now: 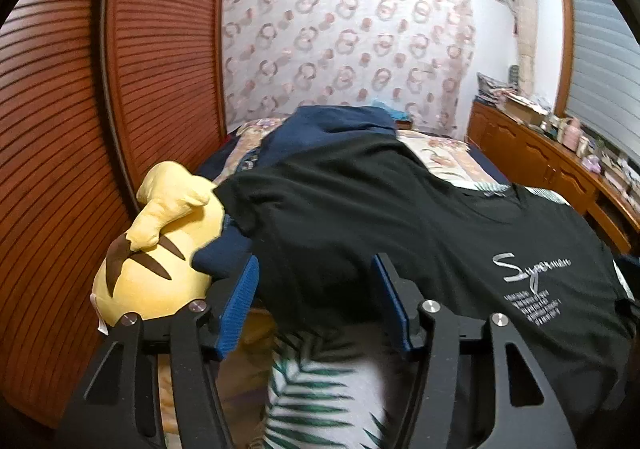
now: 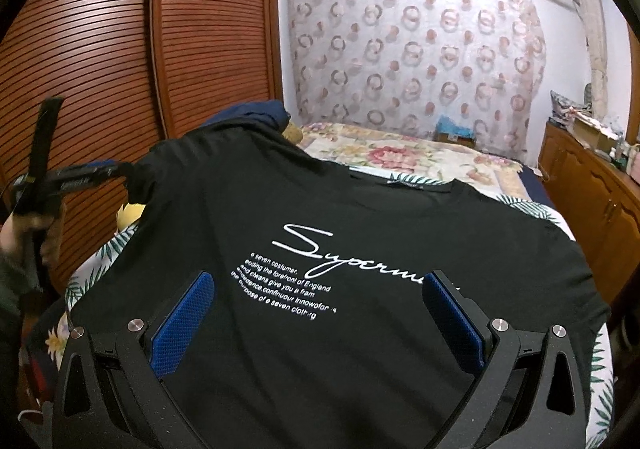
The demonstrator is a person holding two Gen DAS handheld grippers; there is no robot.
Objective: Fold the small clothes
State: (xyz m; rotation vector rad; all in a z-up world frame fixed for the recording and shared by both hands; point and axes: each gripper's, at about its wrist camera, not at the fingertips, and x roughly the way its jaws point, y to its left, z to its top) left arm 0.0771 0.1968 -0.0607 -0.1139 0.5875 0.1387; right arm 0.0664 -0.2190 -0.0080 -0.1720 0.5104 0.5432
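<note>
A black T-shirt (image 2: 360, 217) with white script print lies spread face up on the bed; it also shows in the left wrist view (image 1: 360, 209). My right gripper (image 2: 320, 289) is open above the shirt's lower front, its blue pads wide apart. My left gripper (image 1: 314, 273) is open at the shirt's left sleeve edge, and shows from the side in the right wrist view (image 2: 120, 171), its tips touching the sleeve. A navy garment (image 1: 332, 129) lies under and beyond the black shirt.
A yellow plush toy (image 1: 160, 249) lies at the bed's left edge beside the wooden louvred wardrobe doors (image 1: 100, 89). The bed has a leaf-print sheet (image 1: 320, 389) and a floral blanket (image 2: 420, 157). A wooden dresser (image 2: 592, 201) with clutter stands on the right.
</note>
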